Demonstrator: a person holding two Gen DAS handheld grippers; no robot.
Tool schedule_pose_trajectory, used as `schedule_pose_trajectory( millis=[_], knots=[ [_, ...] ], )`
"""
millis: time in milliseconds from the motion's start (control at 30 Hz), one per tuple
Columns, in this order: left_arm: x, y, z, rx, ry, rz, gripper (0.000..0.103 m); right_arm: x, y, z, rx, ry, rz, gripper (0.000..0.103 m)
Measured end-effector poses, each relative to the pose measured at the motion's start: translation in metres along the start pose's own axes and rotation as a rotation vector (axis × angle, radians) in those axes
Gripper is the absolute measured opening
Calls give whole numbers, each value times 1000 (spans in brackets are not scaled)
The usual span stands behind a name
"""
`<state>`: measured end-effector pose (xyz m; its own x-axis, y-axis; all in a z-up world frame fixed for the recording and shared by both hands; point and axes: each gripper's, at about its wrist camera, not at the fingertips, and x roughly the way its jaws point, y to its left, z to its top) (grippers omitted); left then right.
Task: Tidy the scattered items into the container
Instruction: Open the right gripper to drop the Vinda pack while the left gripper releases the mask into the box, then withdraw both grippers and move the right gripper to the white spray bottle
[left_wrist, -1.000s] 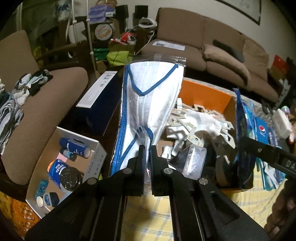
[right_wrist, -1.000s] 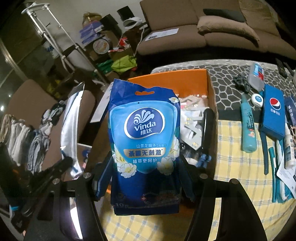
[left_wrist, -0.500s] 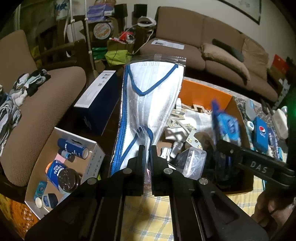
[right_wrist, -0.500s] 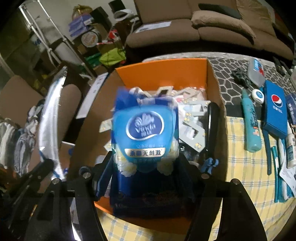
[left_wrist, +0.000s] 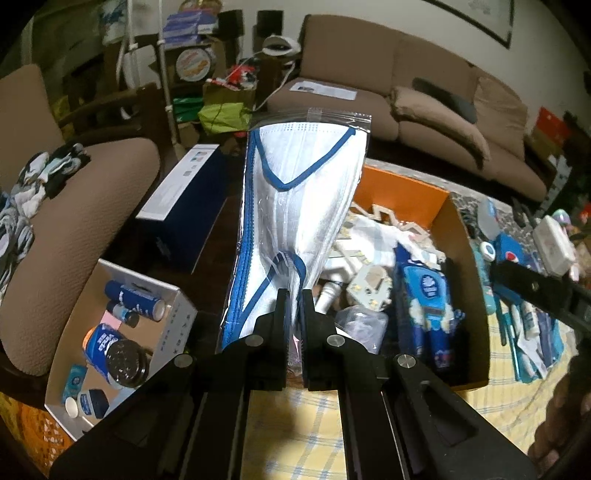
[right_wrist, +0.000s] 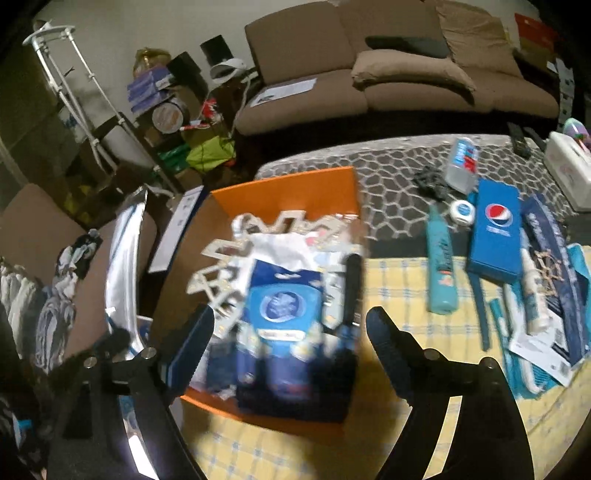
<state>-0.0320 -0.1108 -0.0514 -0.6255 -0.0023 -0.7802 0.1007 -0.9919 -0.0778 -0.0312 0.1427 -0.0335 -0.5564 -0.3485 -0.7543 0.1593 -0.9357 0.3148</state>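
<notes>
A: Where does the blue Vinda wipes pouch (right_wrist: 282, 314) lie?
B: Inside the orange-lined cardboard box (right_wrist: 284, 188), near its front wall, on top of white star-shaped cutouts (right_wrist: 218, 273) and a white cloth. The left view shows it (left_wrist: 424, 291) too, face up, in the box's (left_wrist: 402, 192) right half.

A: Right claw (right_wrist: 290, 332)?
B: Jaws wide and just been opening; the pouch sits below the gap, clear of both fingers. Nothing held.

A: Left claw (left_wrist: 291, 299)?
B: Pinched nearly closed on the bottom edge of a clear zip bag of white face masks with blue trim (left_wrist: 299, 206), which stands upright above the box's left side.

A: Surroundings?
B: Box rests on a worktop with a yellow checked cloth (right_wrist: 406, 291). To its right lie a teal tube-shaped bottle (right_wrist: 441, 269), a blue Pepsi box (right_wrist: 495, 236), and a small round white case (right_wrist: 462, 211). Left of the worktop, lower down, an open white carton (left_wrist: 173, 325) holds blue cans and jars.
</notes>
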Motion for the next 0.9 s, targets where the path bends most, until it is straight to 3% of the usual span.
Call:
schedule_pose_trajectory(
  millis=[167, 300, 367, 433, 500, 667, 900],
  knots=[
    [10, -19, -1, 42, 1, -34, 5, -19, -32, -2, 53, -18, -16, 86],
    [33, -30, -4, 59, 68, -49, 5, -30, -52, -1, 87, -28, -24, 86],
    [34, -35, -5, 55, 61, -51, 6, -34, -59, -1, 92, -31, -30, 86],
    [31, -41, -4, 76, 53, -52, 16, -38, -64, 0, 94, -33, -31, 86],
    [27, -48, -2, 90, 40, -27, 35, -43, -70, 2, 100, -43, -34, 86],
    [20, -56, 4, 47, 39, -53, 42, -55, -85, 3, 110, -60, -42, 86],
    [-6, -77, 5, 55, -19, -105, 62, -70, -114, 2, 140, -77, -64, 86]
  ],
)
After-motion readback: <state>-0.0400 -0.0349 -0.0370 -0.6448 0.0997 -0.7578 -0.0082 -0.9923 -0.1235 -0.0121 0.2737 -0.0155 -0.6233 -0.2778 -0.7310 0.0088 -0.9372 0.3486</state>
